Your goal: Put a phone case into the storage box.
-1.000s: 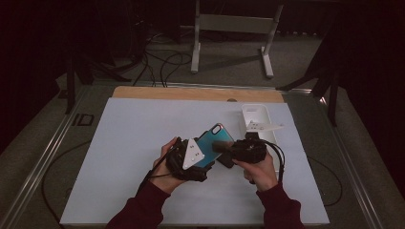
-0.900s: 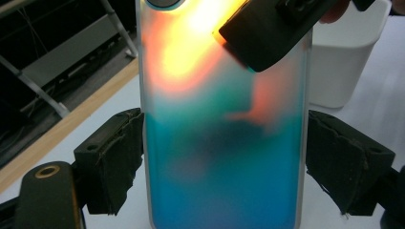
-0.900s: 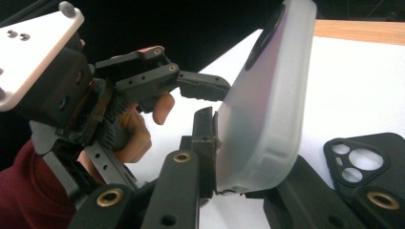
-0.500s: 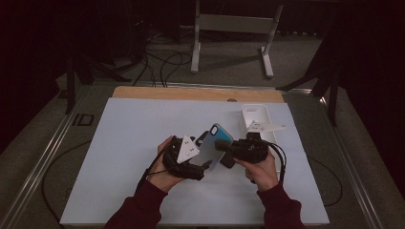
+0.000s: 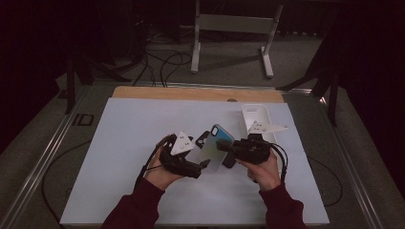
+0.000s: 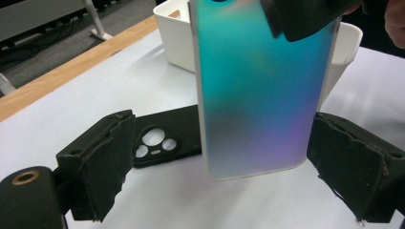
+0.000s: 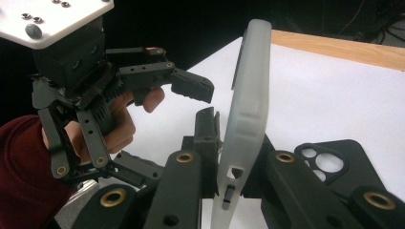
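Note:
A phone case (image 6: 258, 95) with a teal-to-violet sheen hangs on edge just above the table, seen as a pale slab (image 5: 212, 147) from above. My right gripper (image 5: 223, 152) is shut on its edge, the two jaws (image 7: 236, 138) pinching the grey rim (image 7: 246, 95). My left gripper (image 5: 200, 164) is open. Its jaws have just been opening, and its pads (image 6: 102, 162) stand wide on either side of the case without touching it. A black phone case (image 6: 162, 140) lies flat on the white mat behind.
A white tray (image 5: 258, 119) sits at the back right of the mat, close behind the right hand. The black case (image 7: 334, 167) lies next to the right gripper. A wooden strip (image 5: 191, 93) runs along the table's far edge.
The left gripper's jaws have spread off the coloured case. The case has turned from lying with its teal face up to standing on edge in the right gripper.

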`<state>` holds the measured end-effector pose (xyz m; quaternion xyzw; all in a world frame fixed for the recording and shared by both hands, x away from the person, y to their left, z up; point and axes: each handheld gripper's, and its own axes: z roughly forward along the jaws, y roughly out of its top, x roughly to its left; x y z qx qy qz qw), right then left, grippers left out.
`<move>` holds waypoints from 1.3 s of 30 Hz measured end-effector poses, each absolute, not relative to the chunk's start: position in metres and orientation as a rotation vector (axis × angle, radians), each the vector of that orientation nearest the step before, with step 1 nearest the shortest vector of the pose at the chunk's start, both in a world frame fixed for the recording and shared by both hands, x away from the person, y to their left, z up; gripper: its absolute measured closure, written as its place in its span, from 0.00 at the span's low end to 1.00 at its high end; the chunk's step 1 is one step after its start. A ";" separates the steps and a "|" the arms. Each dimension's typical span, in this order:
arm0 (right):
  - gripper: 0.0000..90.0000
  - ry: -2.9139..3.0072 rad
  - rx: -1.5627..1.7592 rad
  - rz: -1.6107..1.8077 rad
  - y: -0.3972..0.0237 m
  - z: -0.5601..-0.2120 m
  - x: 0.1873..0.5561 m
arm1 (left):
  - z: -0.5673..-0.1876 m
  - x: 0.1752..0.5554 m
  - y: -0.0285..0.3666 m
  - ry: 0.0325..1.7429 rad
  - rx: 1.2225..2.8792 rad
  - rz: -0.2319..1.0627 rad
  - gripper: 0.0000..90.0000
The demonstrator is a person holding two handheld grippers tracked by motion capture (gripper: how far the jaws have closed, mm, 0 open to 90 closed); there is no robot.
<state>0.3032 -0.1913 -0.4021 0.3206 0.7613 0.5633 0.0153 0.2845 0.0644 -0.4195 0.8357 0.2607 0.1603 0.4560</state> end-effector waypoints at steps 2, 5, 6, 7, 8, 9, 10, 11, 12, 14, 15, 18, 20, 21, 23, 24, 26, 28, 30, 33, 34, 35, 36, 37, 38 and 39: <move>0.91 2.366 0.999 1.756 -0.192 -0.401 0.303 | -0.419 0.285 0.065 0.643 2.059 0.392 0.11; 0.91 2.360 0.995 1.757 -0.193 -0.401 0.303 | -0.419 0.286 0.066 0.642 2.058 0.379 0.11; 0.91 2.360 0.994 1.759 -0.193 -0.400 0.303 | -0.419 0.286 0.067 0.642 2.056 0.370 0.11; 0.91 2.360 0.991 1.763 -0.193 -0.400 0.302 | -0.419 0.287 0.067 0.644 2.050 0.363 0.11; 0.91 2.360 0.990 1.766 -0.193 -0.400 0.302 | -0.419 0.287 0.068 0.643 2.046 0.355 0.12; 0.91 2.359 0.986 1.774 -0.193 -0.399 0.302 | -0.419 0.288 0.069 0.642 2.042 0.346 0.12; 0.91 2.359 0.984 1.782 -0.193 -0.399 0.302 | -0.419 0.288 0.069 0.643 2.037 0.337 0.12; 0.91 2.357 0.971 1.790 -0.193 -0.399 0.302 | -0.418 0.289 0.069 0.644 2.032 0.327 0.12; 0.91 2.356 0.966 1.802 -0.193 -0.398 0.301 | -0.418 0.289 0.070 0.641 2.030 0.317 0.12; 0.91 2.351 0.950 1.820 -0.194 -0.397 0.301 | -0.419 0.290 0.070 0.644 2.025 0.306 0.12; 0.91 2.350 0.943 1.828 -0.194 -0.397 0.300 | -0.419 0.290 0.070 0.641 2.022 0.294 0.12; 0.91 2.346 0.927 1.844 -0.195 -0.395 0.299 | -0.420 0.291 0.070 0.637 2.018 0.266 0.13; 0.91 2.345 0.915 1.862 -0.195 -0.395 0.299 | -0.421 0.291 0.070 0.626 2.016 0.249 0.13; 0.91 2.346 0.908 1.870 -0.195 -0.394 0.298 | -0.421 0.291 0.069 0.620 2.016 0.239 0.13; 0.91 2.346 0.887 1.888 -0.194 -0.393 0.297 | -0.421 0.291 0.068 0.609 2.015 0.228 0.13; 0.91 2.347 0.878 1.893 -0.194 -0.393 0.297 | -0.422 0.291 0.068 0.604 2.014 0.226 0.13; 0.91 2.343 0.860 1.909 -0.193 -0.392 0.296 | -0.422 0.291 0.068 0.595 2.011 0.220 0.16; 0.91 2.341 0.845 1.926 -0.193 -0.391 0.295 | -0.422 0.291 0.067 0.586 2.013 0.207 0.17; 0.91 2.345 0.830 1.941 -0.193 -0.390 0.294 | -0.422 0.291 0.067 0.581 2.014 0.199 0.17; 0.91 2.342 0.820 1.964 -0.192 -0.390 0.293 | -0.423 0.291 0.066 0.569 2.018 0.172 0.18; 0.91 2.341 0.817 1.971 -0.193 -0.390 0.293 | -0.423 0.290 0.066 0.558 2.021 0.166 0.19; 0.91 2.341 0.811 1.986 -0.193 -0.390 0.294 | -0.423 0.290 0.065 0.549 2.021 0.159 0.21; 0.91 2.341 0.805 1.997 -0.193 -0.390 0.294 | -0.424 0.289 0.065 0.533 2.020 0.147 0.23; 0.91 2.343 0.799 2.004 -0.193 -0.390 0.294 | -0.424 0.289 0.064 0.521 2.017 0.133 0.25; 0.91 2.345 0.786 2.009 -0.193 -0.390 0.293 | -0.423 0.289 0.064 0.505 2.010 0.116 0.27; 0.91 2.345 0.786 2.009 -0.193 -0.390 0.293 | -0.423 0.289 0.064 0.505 2.010 0.116 0.30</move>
